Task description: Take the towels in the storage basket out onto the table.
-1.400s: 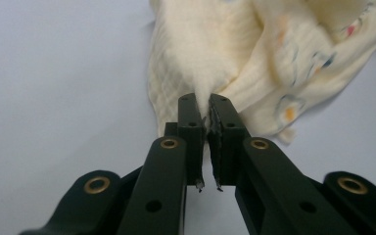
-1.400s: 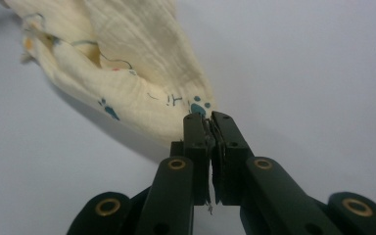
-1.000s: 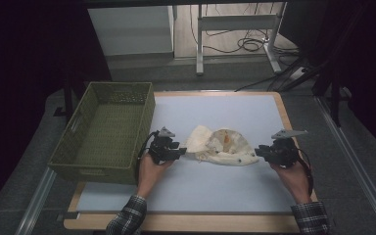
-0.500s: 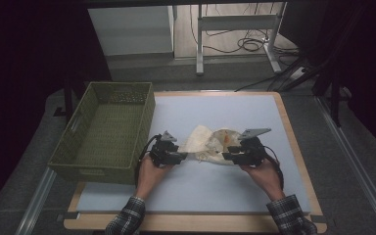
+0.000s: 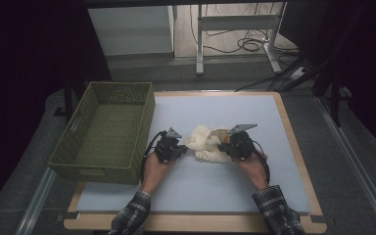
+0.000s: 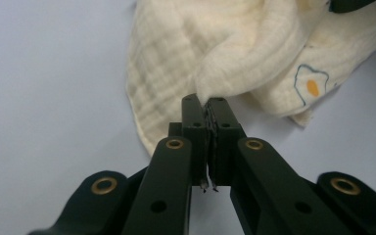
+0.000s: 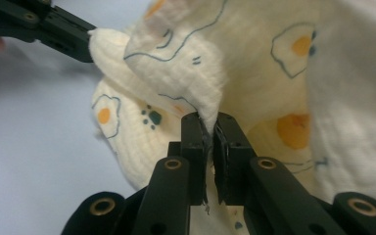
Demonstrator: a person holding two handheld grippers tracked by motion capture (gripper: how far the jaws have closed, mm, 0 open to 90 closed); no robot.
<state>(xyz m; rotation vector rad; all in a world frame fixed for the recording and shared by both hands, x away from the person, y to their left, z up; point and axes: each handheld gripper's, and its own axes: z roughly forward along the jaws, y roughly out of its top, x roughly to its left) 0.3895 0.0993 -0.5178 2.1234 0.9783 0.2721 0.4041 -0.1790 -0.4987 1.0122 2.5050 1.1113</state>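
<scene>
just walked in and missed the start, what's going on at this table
A person is handling a cream cloth printed with fried eggs, using a two-jaw gripper in each hand. The left gripper is shut on one edge of the cloth, and the right gripper is shut on another fold. Both jaws have just been closing on the fabric. The cloth lies bunched on the pale blue mat, beside a green woven basket at the left.

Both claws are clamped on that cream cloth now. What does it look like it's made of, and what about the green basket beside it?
The cloth looks like soft cotton muslin or gauze, matte: a fine crinkled grid weave shows, with printed fried-egg motifs. It folds limply where the left claw and right claw pinch it. The basket looks woven, olive green, maybe plastic or paper rope; the weave is too small to tell.
</scene>
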